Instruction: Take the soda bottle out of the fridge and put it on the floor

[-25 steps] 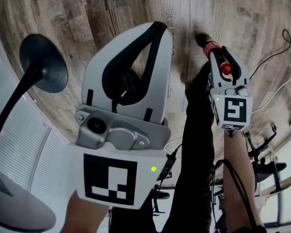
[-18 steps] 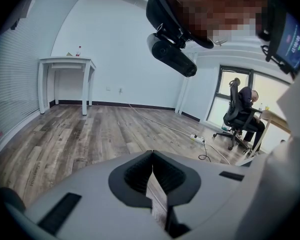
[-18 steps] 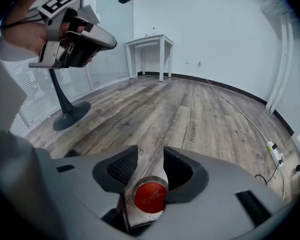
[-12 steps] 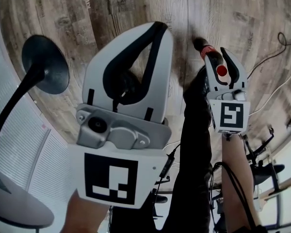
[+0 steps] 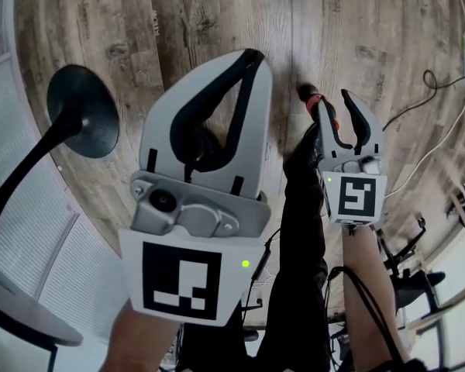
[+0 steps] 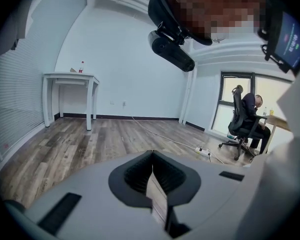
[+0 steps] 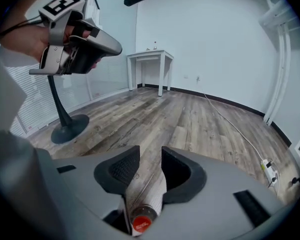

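Right gripper (image 7: 149, 156) has risen, jaws apart and just easing inward; soda bottle (image 7: 140, 223) at bottom centre, untouched between them, on the floor (image 7: 190, 119); we'd call it delivered

The right gripper (image 7: 150, 151) points down at a wooden floor (image 7: 190, 119). Its jaws stand apart, having just closed a little. In the gap between them shows a clear bottle (image 7: 141, 224) with a red cap, and the pads do not press on it. At upper left a hand (image 7: 32, 39) holds the left gripper (image 7: 117, 48) above a black stand (image 7: 69, 129). A white desk (image 7: 150, 55) stands by the back wall, and a white cable (image 7: 235, 129) crosses the floor.
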The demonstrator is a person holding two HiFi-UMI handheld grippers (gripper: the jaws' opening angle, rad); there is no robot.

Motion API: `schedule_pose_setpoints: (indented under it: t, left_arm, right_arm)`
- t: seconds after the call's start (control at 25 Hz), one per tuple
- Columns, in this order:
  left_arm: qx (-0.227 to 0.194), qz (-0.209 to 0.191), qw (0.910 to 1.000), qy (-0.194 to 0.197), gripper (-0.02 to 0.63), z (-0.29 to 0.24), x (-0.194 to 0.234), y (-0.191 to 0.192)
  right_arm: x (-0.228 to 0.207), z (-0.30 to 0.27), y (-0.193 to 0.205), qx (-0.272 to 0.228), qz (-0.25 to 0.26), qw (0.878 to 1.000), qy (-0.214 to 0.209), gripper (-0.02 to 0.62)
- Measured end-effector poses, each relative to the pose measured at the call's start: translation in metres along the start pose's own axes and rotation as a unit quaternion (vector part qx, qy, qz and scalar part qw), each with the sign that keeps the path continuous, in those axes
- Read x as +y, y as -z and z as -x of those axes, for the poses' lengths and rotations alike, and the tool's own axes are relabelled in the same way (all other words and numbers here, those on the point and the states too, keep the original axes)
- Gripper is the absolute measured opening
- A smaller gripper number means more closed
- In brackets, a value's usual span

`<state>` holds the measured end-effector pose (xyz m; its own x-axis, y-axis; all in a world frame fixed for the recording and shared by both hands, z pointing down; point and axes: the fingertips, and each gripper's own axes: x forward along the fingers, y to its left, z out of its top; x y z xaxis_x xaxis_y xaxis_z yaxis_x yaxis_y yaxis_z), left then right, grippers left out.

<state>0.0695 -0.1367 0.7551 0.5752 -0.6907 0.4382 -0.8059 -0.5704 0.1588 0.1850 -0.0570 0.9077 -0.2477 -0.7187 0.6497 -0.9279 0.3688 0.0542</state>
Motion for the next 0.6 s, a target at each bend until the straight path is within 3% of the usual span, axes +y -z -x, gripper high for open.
schedule_pose_setpoints:
  t: [0.32,0.6]
  left_arm:
    - [-0.062,-0.008,0.9977,-0.028,0.017,0.027,0.003,-0.111]
    - [-0.109,-0.011,0.9923,-0.056,0.017,0.068,-0.004,-0.215]
  right_arm:
    - [-0.014,0.028,-0.128,-0.079,0.010,0.997,0.002,0.117]
    - [-0.026,0.080,-0.249,-0.151,0.019,0.988,-0.006,0.034]
